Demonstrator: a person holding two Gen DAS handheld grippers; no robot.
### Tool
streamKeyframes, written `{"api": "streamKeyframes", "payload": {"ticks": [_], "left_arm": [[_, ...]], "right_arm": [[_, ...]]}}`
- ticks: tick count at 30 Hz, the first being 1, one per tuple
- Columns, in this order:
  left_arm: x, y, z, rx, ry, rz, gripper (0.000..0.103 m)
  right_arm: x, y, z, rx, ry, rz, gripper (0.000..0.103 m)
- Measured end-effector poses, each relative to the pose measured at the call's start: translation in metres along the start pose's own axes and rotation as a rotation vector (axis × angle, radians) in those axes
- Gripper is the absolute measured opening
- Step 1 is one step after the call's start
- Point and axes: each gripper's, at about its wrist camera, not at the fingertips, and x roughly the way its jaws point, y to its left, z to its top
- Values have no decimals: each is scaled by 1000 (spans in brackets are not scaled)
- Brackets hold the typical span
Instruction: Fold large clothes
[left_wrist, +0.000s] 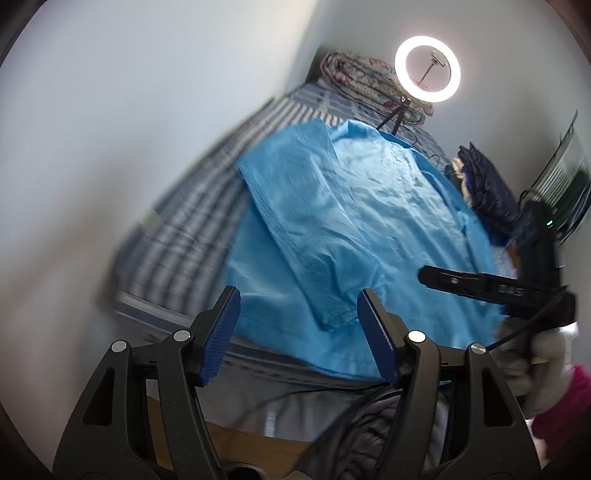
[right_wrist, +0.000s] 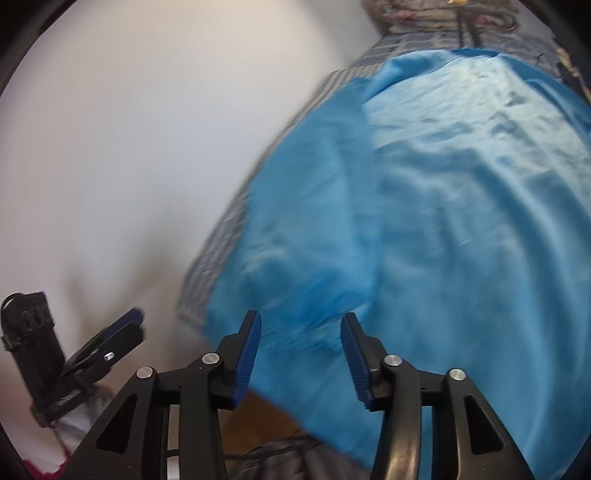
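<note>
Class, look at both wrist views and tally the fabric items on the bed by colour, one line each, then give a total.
Light blue: 1, the blue garment spread across the striped bed.
Floral pink: 1, the folded quilt at the far end.
Dark navy: 1, the puffy bundle on the right edge.
Total: 3

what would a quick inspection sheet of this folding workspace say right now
surface: bed with striped sheet, set against a white wall.
job's things: blue garment spread flat, one sleeve folded across it.
clutter: dark blue puffy item at the bed's edge; floral quilt at the far end.
grippers: left hand-held gripper open, empty; right hand-held gripper open, nothing pinched.
cables: black cable below the bed edge.
surroundings: lit ring light on a small tripod.
</note>
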Motion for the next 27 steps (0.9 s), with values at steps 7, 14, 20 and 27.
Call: {"api": "streamKeyframes", "payload": {"ticks": [7,14,20,27], "left_arm": [[70,-3,5,-48,141,-41,68],[103,6,2,-88,195,-21,9],[77,21,1,-12,137,60,4],[60,52,-14,13,152,130,3]], "right_arm": [[57,-53,33,145,63,-13,53],[94,-52,27,158,153,157,0],[74,-3,10,24,172,254,0],[77,55,-23,-231,290,271,0]]}}
